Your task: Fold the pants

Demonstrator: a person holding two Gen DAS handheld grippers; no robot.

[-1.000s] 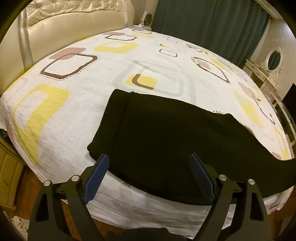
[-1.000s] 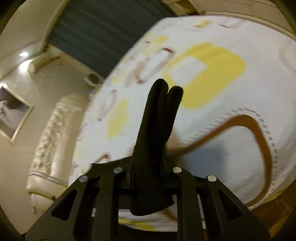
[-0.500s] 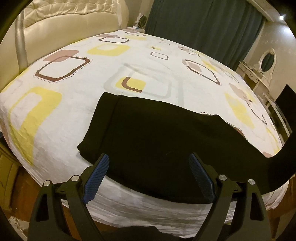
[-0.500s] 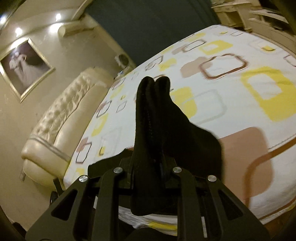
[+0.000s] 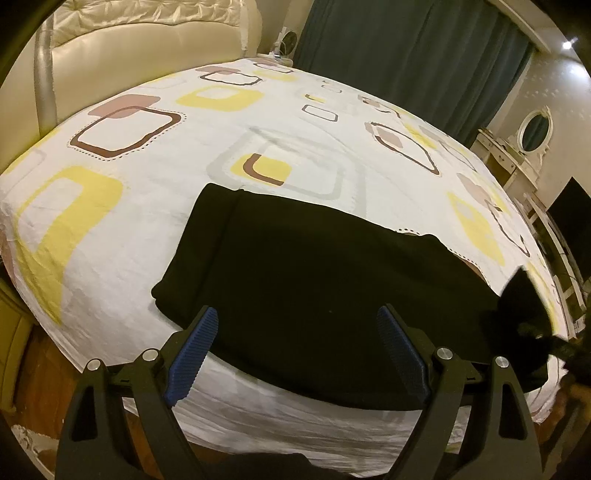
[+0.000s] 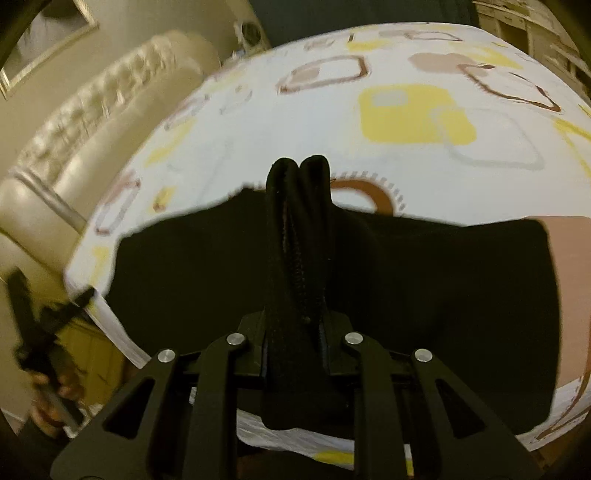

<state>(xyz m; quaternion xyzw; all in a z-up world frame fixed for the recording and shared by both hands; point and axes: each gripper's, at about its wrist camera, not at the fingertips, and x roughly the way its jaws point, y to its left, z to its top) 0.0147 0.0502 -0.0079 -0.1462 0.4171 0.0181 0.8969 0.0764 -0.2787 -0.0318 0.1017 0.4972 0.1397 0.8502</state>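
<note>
The black pants [image 5: 314, 280] lie flat across the near edge of the bed, waistband end at the left. My left gripper [image 5: 297, 354] is open and empty, hovering just above the pants' near edge, blue pads [image 5: 192, 350] apart. My right gripper [image 6: 295, 332] is shut on a bunched fold of the pants' leg end [image 6: 297, 236], held up above the rest of the pants [image 6: 443, 295]. In the left wrist view the lifted leg end and right gripper [image 5: 524, 306] show blurred at the far right.
The bed [image 5: 110, 221] has a white sheet with yellow and brown squares. A cream tufted headboard [image 5: 147, 33] stands at the back left, dark curtains [image 5: 406, 48] behind, a white dressing table [image 5: 517, 155] at the right. Wooden floor lies below the bed edge.
My right gripper has swung left with the leg end, carrying it over the pants toward the waistband side. The left gripper has drifted slightly and stays open.
</note>
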